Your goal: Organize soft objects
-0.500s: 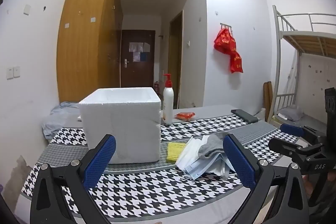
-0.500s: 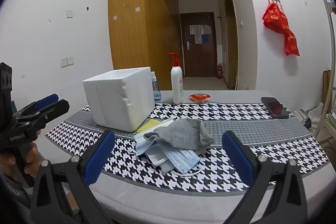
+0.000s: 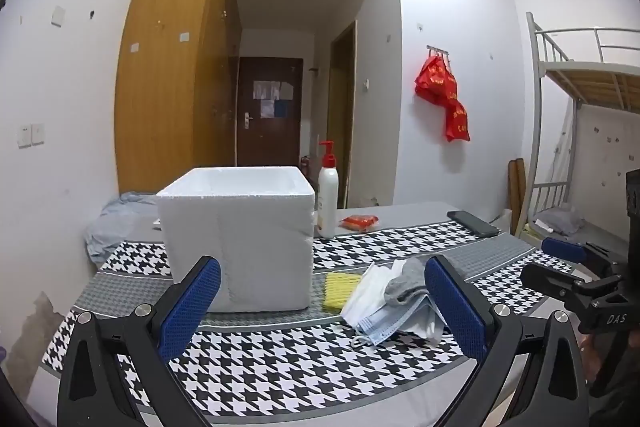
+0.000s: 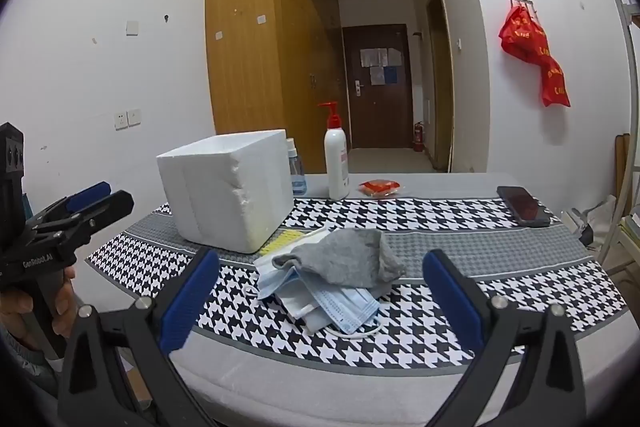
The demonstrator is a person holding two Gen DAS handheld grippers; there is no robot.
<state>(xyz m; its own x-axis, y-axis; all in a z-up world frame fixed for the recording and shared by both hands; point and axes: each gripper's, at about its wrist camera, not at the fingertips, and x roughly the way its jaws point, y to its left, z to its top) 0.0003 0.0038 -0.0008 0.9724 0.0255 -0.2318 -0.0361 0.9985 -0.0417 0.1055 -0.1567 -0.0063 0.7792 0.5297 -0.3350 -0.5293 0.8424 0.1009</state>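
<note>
A pile of soft things lies on the houndstooth cloth: a grey sock (image 4: 344, 257) (image 3: 404, 281) on top of blue face masks (image 4: 340, 303) (image 3: 384, 323), with a yellow sponge cloth (image 3: 338, 289) (image 4: 282, 241) beside it. A white foam box (image 3: 240, 239) (image 4: 228, 187), open at the top, stands left of the pile. My left gripper (image 3: 320, 311) is open and empty, held before the box and pile. My right gripper (image 4: 320, 301) is open and empty, with the pile between and beyond its fingers. Each gripper shows in the other's view, my right gripper (image 3: 568, 267) and my left gripper (image 4: 80, 203).
A white pump bottle (image 4: 336, 159) (image 3: 328, 195), a small spray bottle (image 4: 296, 171), a red packet (image 4: 380, 187) (image 3: 358, 222) and a black phone (image 4: 522, 205) (image 3: 472, 223) lie at the table's far side. A bunk bed (image 3: 580, 107) stands right.
Both grippers have shifted only slightly; the pile and box sit as before. Nothing was taken hold of.
</note>
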